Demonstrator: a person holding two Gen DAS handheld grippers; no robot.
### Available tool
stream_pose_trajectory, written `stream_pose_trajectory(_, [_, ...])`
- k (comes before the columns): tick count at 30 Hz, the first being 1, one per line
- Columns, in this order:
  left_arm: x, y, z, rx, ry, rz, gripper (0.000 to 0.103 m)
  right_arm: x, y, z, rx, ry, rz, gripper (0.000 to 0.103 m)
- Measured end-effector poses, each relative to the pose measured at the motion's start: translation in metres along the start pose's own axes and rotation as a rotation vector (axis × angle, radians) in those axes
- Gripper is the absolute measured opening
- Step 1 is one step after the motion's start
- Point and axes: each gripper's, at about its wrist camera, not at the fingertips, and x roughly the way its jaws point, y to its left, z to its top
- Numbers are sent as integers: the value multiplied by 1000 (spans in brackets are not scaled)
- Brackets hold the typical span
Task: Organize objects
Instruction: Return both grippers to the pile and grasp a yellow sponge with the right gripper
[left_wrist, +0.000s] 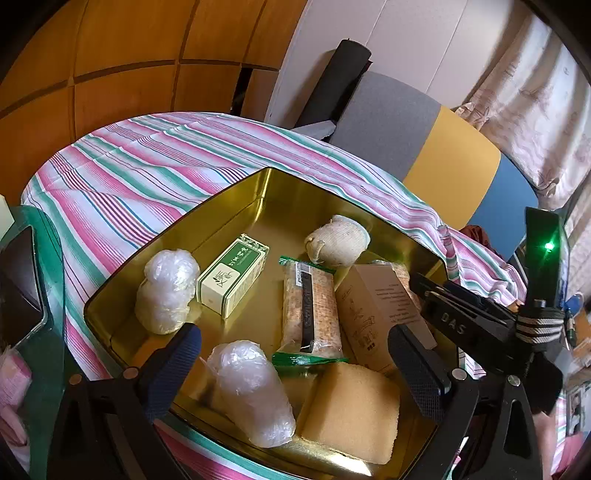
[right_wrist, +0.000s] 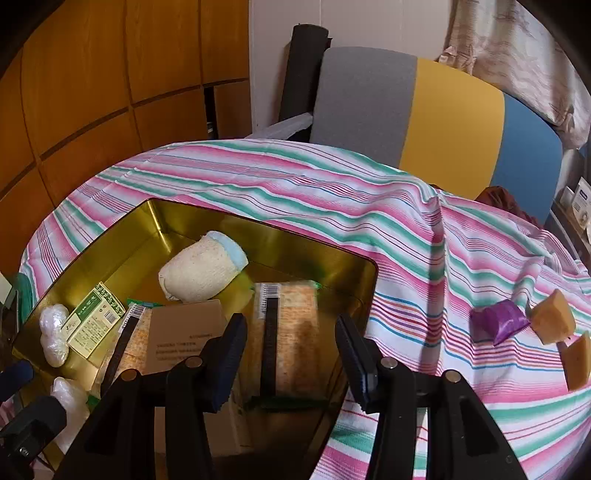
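Right now the gold tin (left_wrist: 122, 306) sits on the striped tablecloth (right_wrist: 332, 192) and already holds most of the things. The right gripper (right_wrist: 291, 354) hangs over the tin's right end with its jaws part open, one on each side of a flat cracker packet (right_wrist: 291, 332) lying against the right wall. From where I stand the pads look clear of the wrapper, though the lens bends that corner and I would not swear to it. The left gripper (left_wrist: 295, 365) hovers wide open over the near end, holding nothing, above a plastic-wrapped bundle (left_wrist: 251, 391) and a yellow sponge (left_wrist: 351, 410).

That packet should be light and crackly, its film slippery and the contents brittle, so a gentle pinch across the narrow width near the middle seems safest. A brown carton (right_wrist: 184, 332) lies just beside it and partly over a second packet (left_wrist: 310, 314), and a rolled sock (right_wrist: 203, 269) rests farther in.

Still outside, well to the right on the cloth, are a purple wrapped piece (right_wrist: 498, 321) and two orange sponge blocks (right_wrist: 554, 317): soft, light, easy to squeeze. The cloth between is bare but rumpled, with a ridge that could snag. Inside, free floor remains only toward the far corner, and the tin's upright wall wants clearing on the way in.
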Motion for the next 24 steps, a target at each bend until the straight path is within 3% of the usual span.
stream_pose_trajectory(14, [2, -7, -6, 21, 14, 4, 102, -28, 5, -1, -8, -63, 25, 50])
stream_pose_trajectory(24, [-8, -17, -11, 52, -23, -11, 102, -47, -18, -11, 41, -78, 23, 50])
